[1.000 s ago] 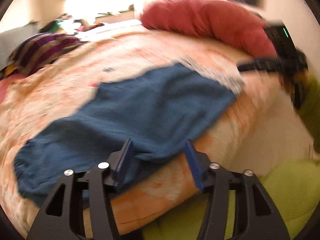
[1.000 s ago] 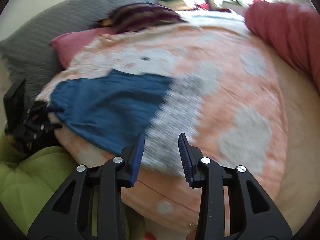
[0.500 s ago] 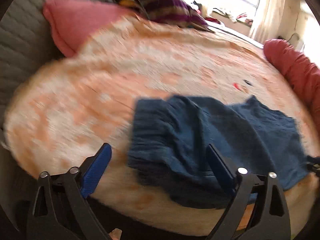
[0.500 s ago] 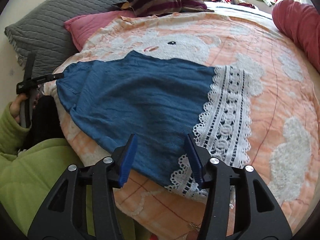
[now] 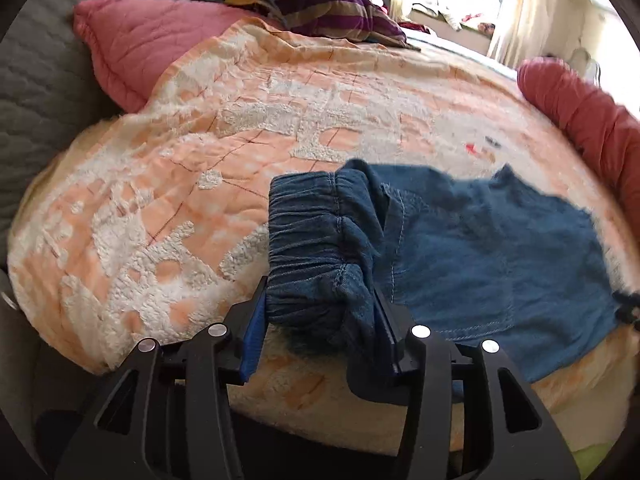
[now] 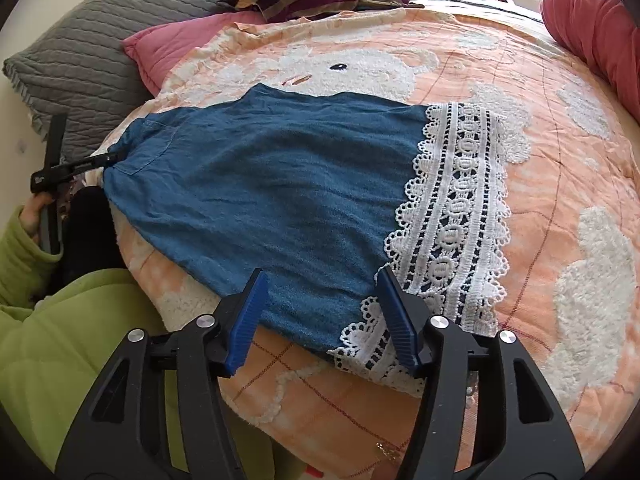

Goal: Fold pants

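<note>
Your left gripper [image 5: 320, 320] has just been closing and now pinches the pants' [image 5: 480, 248] gathered waistband at lower centre. Your right gripper [image 6: 320, 312] has just been opening; its jaws straddle the lace hem, not pressing. Pants lie flat on the peach blanket [image 6: 520, 80]; grey pillow [image 6: 80, 40] upper left, red bolster [image 6: 592, 20] upper right.

Blue denim pants [image 6: 280, 184], white lace hem, flat on bed, elastic waistband seemingly bunched
</note>
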A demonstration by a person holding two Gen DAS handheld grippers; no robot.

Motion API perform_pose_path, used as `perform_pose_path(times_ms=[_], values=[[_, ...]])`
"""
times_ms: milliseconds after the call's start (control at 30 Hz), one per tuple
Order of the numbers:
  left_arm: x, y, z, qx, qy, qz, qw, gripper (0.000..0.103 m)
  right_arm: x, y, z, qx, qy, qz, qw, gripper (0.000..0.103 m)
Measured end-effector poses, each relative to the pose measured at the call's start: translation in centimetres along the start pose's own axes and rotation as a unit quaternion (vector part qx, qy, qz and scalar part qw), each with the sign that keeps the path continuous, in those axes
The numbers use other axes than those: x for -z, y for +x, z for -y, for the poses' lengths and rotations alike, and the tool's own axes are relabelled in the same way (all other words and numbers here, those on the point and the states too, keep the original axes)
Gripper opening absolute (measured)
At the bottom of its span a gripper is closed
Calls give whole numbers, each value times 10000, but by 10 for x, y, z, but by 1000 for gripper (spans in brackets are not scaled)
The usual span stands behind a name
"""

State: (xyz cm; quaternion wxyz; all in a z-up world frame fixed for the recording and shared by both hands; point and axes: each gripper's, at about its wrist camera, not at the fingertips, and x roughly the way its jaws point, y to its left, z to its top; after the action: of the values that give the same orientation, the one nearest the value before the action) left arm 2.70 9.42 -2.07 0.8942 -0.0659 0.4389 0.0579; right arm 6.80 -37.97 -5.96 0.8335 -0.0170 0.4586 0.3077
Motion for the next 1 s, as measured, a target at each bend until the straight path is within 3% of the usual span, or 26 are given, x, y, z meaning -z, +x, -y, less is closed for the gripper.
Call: perform_pose_path(times_ms=[133,233,433,633,800,1000], values=[[-12,-31,1,-212,62,428,9988,57,-3,-6,0,-81,16,46,10000,59],[-22,-57,8,-376,244,785,9959,58,-9,-23,6,22,56,310,9995,62],[-47,-70,46,102,573,1108,9921,58,-31,-42,35,338,385,746,9959,65],[-69,-39,101,920,832,768,9893,58,-58,-42,71,559,774,877,9916,65],[-79,-1,138,1269,985,340,9864,58,-79,-30,100,450,1114,844,9892,65],[-91,52,174,1433,1242,-194,9817,58,-96,0,122,327,1225,543,9904,64]])
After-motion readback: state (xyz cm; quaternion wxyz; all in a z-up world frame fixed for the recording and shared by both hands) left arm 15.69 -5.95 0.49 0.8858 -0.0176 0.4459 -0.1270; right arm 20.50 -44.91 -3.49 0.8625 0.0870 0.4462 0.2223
